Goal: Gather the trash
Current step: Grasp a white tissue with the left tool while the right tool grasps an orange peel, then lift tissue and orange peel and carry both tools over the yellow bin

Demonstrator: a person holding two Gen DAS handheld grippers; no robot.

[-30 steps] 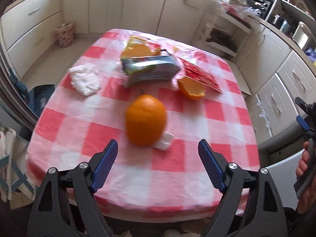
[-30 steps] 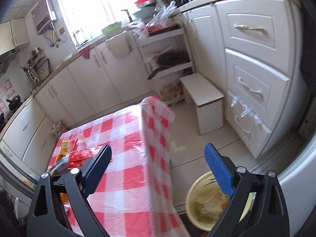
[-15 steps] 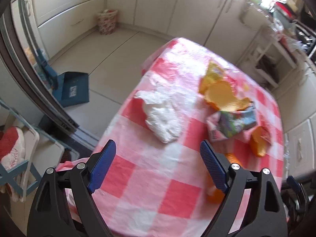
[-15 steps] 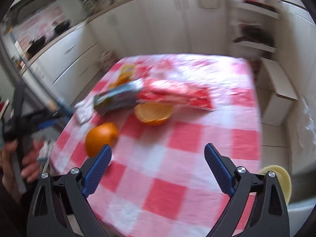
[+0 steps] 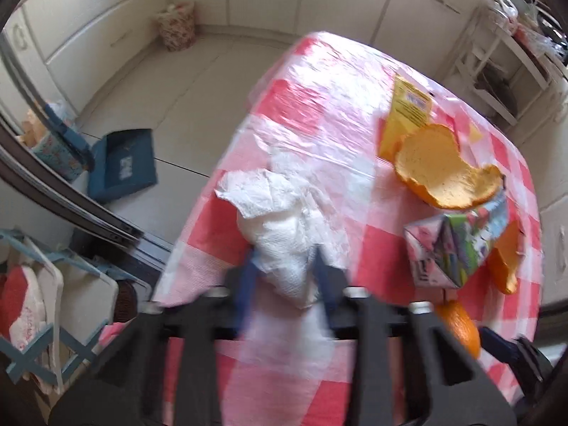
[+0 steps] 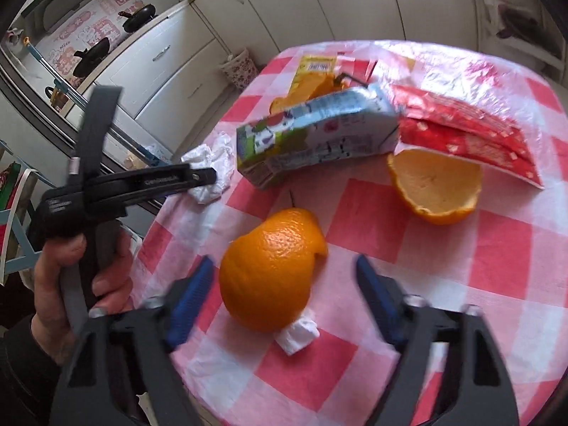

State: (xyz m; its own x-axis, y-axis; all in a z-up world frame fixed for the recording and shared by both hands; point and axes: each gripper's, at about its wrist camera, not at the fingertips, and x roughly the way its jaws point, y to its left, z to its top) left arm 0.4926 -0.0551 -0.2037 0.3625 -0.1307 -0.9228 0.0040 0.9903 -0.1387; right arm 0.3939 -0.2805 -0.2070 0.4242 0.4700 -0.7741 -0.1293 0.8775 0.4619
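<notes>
My left gripper is shut on a crumpled white paper towel at the left edge of the red-checked table; it also shows from the side in the right wrist view. My right gripper is open, its blue pads either side of a large orange peel. A small white tissue scrap lies just under the peel. Beyond are a flattened drink carton, a half orange peel, a red wrapper and a yellow packet.
A curved orange peel lies by the yellow packet. A blue dustpan and a small patterned bin stand on the floor to the left. White cabinets line the walls.
My left gripper has closed on the paper towel. My right gripper has moved down and in toward the large orange peel, which now sits between its open fingers.
</notes>
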